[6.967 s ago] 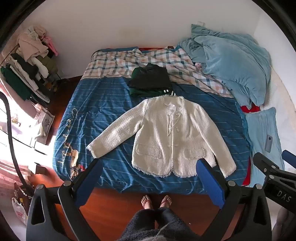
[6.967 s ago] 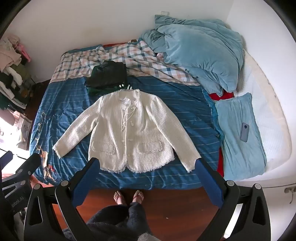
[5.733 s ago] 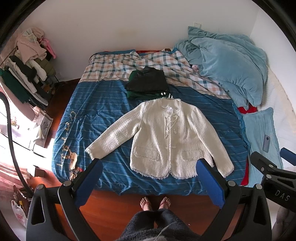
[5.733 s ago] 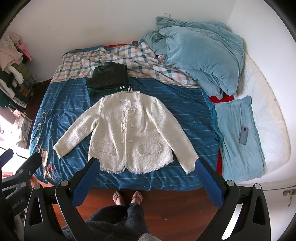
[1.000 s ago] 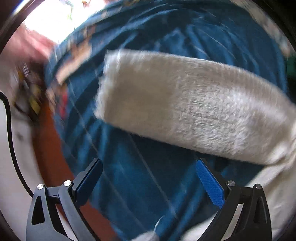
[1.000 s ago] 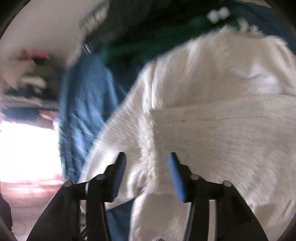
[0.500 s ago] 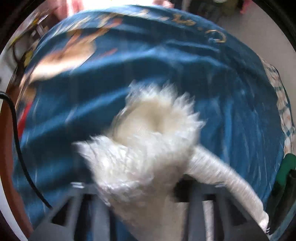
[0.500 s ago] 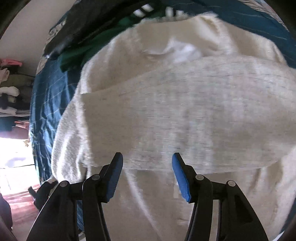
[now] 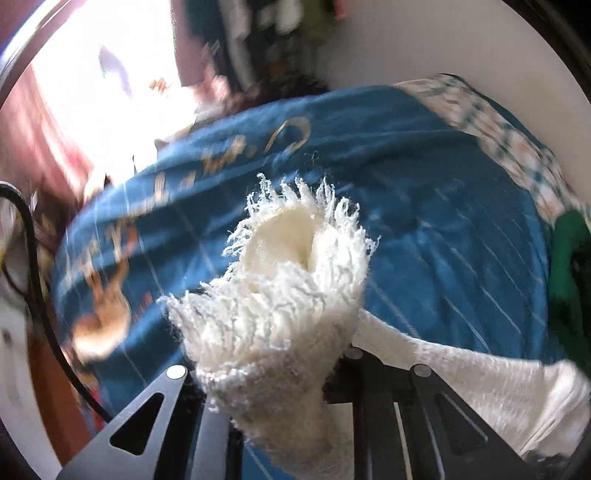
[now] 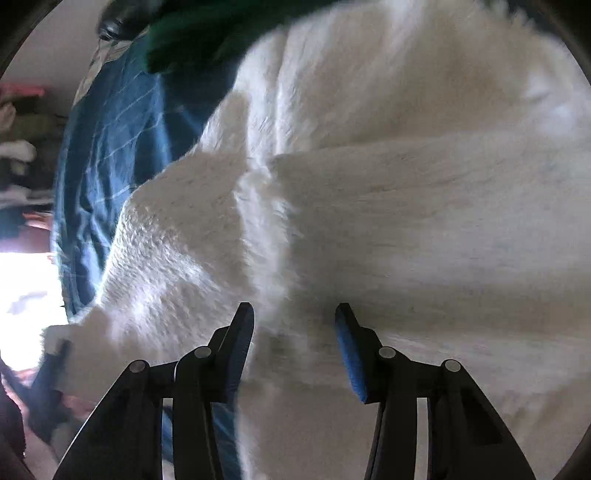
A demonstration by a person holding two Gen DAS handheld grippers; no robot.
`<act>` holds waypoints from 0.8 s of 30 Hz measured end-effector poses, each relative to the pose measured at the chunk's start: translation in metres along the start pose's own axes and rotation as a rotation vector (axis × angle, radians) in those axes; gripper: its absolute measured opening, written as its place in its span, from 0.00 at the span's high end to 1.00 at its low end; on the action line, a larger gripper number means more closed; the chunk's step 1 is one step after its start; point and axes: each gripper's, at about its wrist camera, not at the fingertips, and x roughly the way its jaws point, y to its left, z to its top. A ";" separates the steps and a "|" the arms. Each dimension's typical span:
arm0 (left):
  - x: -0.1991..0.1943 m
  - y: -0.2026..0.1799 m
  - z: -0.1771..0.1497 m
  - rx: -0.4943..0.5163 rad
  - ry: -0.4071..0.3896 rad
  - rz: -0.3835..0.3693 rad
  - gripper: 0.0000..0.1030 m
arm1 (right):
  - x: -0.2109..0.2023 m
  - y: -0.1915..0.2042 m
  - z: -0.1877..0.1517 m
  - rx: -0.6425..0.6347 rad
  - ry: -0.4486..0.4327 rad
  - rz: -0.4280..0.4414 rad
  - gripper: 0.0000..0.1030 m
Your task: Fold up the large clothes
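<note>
Blue striped bedsheet [image 9: 424,206], checked blanket [image 9: 517,147], green garment [image 9: 569,258], black cable [image 9: 33,258]

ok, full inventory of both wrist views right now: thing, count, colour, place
jacket: 1, cream, lying on the bed; fringed sleeve cuff raised off the bed
bedsheet: 1, blue striped, under the jacket
plaid blanket: 1, checked, far end of the bed
dark green garment: 1, beyond the jacket collar
clothes pile: blurred, mixed colours, off the bed's side
cable: 1, black, left edge
left tongs: shut on the sleeve cuff
right tongs: open, over the jacket
</note>
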 end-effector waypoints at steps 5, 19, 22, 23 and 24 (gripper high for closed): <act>-0.052 -0.042 -0.001 0.140 -0.120 -0.013 0.90 | -0.051 -0.033 -0.018 -0.054 -0.169 -0.423 0.26; -0.184 -0.237 -0.102 0.501 -0.224 -0.230 0.91 | -0.085 -0.210 -0.040 0.155 -0.168 -0.344 0.26; -0.212 -0.304 -0.163 0.583 -0.163 -0.351 0.91 | -0.114 -0.268 -0.054 0.215 -0.178 -0.321 0.26; -0.221 -0.321 -0.176 0.602 -0.150 -0.377 0.91 | -0.123 -0.288 -0.059 0.237 -0.178 -0.316 0.26; -0.229 -0.345 -0.200 0.638 -0.126 -0.417 0.91 | -0.130 -0.305 -0.064 0.257 -0.180 -0.308 0.26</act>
